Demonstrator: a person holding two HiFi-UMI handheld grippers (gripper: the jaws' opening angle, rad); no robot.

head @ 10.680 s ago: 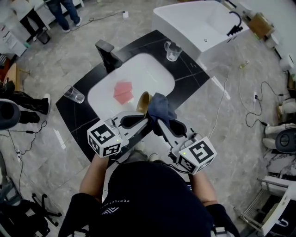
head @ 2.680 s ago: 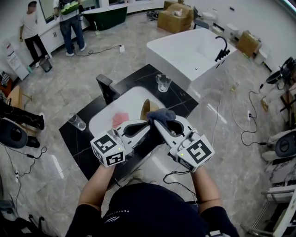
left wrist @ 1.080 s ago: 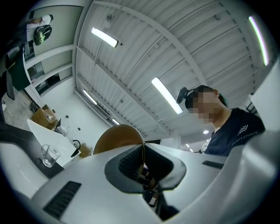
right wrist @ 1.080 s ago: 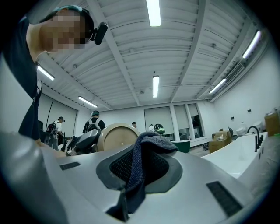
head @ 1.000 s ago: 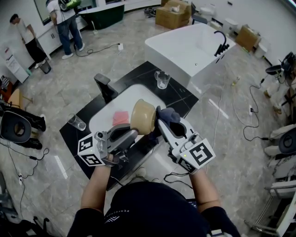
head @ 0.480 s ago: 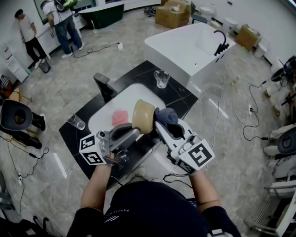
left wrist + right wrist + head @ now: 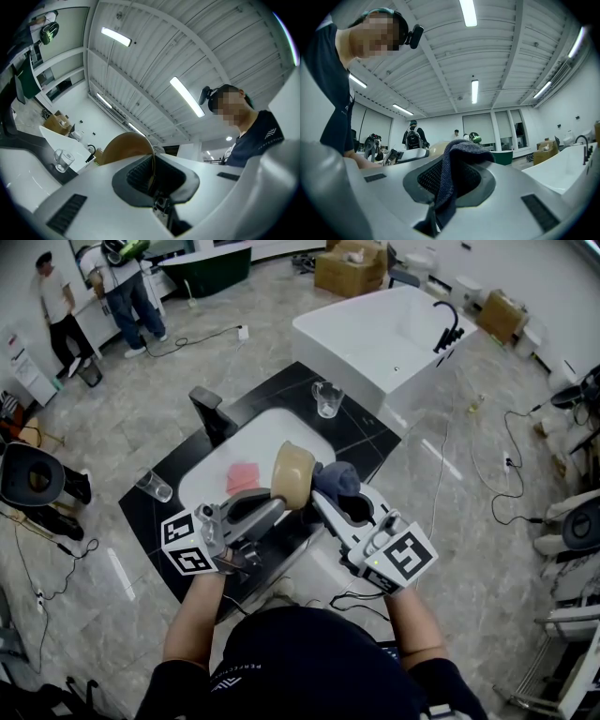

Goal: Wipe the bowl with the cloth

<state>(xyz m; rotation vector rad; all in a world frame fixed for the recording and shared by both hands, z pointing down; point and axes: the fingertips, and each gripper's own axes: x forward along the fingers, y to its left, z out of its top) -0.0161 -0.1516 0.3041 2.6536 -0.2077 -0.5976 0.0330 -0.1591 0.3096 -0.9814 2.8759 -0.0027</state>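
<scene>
Tiled showroom; black surface point(image 7: 169, 521) w/ white sink point(image 7: 202, 486). Left claw point(image 7: 274, 505) clamped tight on bowl point(image 7: 292, 474) rim, bowl held on edge above sink. Right claw point(image 7: 319, 498) pinched on blue cloth point(image 7: 337, 479), just beside bowl. Shirt point(image 7: 262, 136) print approx. "PERFECTION".

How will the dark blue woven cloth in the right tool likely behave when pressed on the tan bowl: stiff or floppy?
Probably floppy: the dark blue woven cloth droops in folds over the right tool. Likely light: one pinch carries it all. Its coarse weave should probably grip, not slide on, the tan bowl.
</scene>
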